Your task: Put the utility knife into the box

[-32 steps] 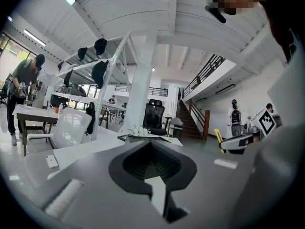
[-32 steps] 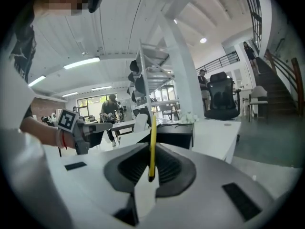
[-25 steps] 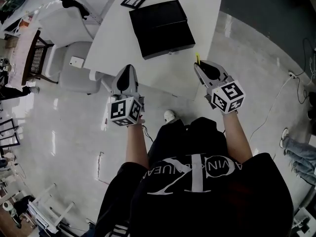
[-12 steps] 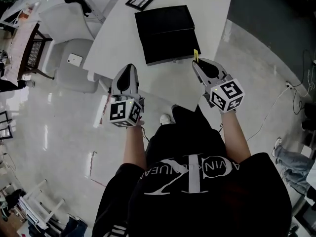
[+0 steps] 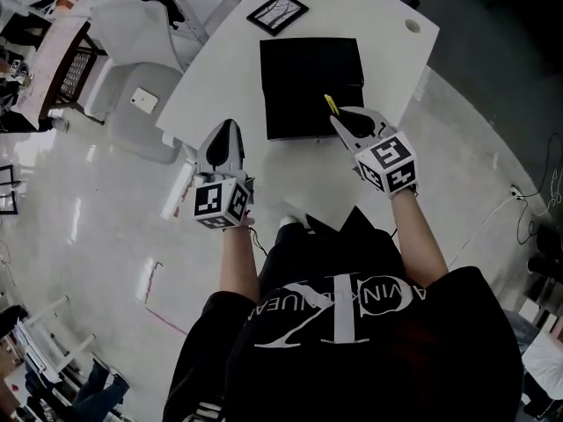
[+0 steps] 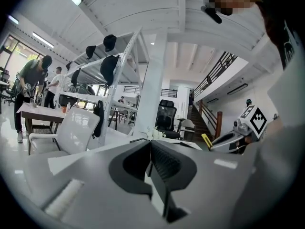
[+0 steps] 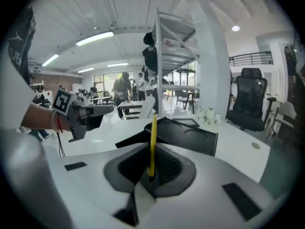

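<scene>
Nearest me, at 11 o'clock: left gripper point(image 5: 227, 133), over the near edge of the white table point(image 5: 230, 69). Fingers together, nothing between them. It is idle.

At 1 o'clock: right gripper point(image 7: 151, 170), fingers clamped on the utility knife point(image 7: 153, 138). It is a thin yellow body, held by its lower end, and it stands nearly upright out of the jaws with most of its length above the pads. From the head view its free end leans toward 11 o'clock and lies over the near right part of the box point(image 5: 312, 84).

Handling, as I judge it: light, stiff, narrow, with a smooth plastic shell that is likely a bit slick. With so little of it in the grip it could pivot if it bumps the box edge. A hold nearer mid-body would be steadier. I cannot tell whether the blade is out, so I treat the free end as sharp.

The box at 12 o'clock is black, flat and squarish. The right gripper view shows shallow recesses in its top face. I cannot tell which one suits the knife.

Beyond, at 12 o'clock: a small picture frame point(image 5: 277, 12) lying flat, well apart from the box.
</scene>
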